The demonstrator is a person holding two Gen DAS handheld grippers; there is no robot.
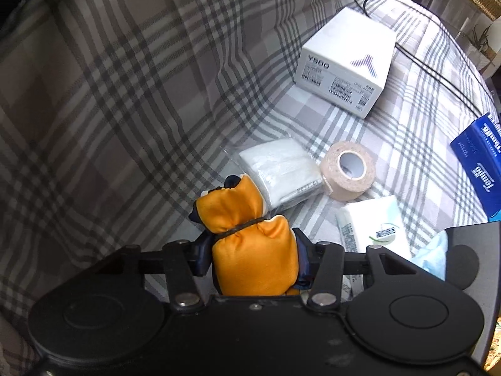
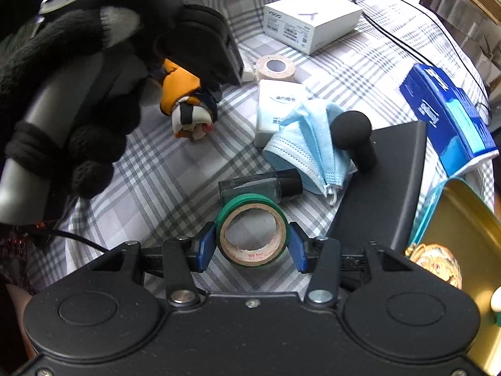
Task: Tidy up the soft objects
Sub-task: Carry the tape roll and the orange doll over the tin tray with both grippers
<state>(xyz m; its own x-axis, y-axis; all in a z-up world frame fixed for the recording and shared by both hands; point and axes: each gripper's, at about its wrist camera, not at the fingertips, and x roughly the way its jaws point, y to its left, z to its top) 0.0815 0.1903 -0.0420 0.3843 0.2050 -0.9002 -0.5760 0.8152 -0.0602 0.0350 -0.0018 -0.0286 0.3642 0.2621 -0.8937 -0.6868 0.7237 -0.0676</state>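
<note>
The left gripper [image 1: 252,258] has its jaws clamped on a stuffed orange satin toy tied round the middle with dark cord [image 1: 247,235]; the blue pads press into both sides of its lower half, and the upper half stands out past the jaws. The stuffing gives under pressure, so the toy could squirm or roll out of the pads if the hand swings fast. Just beyond the jaws lie a clear-wrapped white cloth pack [image 1: 281,172] and a beige bandage roll [image 1: 347,169], with a white tissue packet [image 1: 372,222] to their right; a careless set-down could knock these about on the plaid-covered tabletop [image 1: 407,119].

The right gripper [image 2: 252,246] is closed on a green-edged roll of tape with a tan core [image 2: 252,235], 1 pad on each side of the rim. A round, rigid rim held at 2 points may pivot or slip. A dark glass bottle [image 2: 260,186] touches the roll just ahead of the jaws, and a crumpled light-blue face mask [image 2: 310,147] sits further out to the right.

Both grippers point steeply down at the tabletop. In the right wrist view, a black-gloved hand [image 2: 78,125] wraps the left gripper's handle.
</note>
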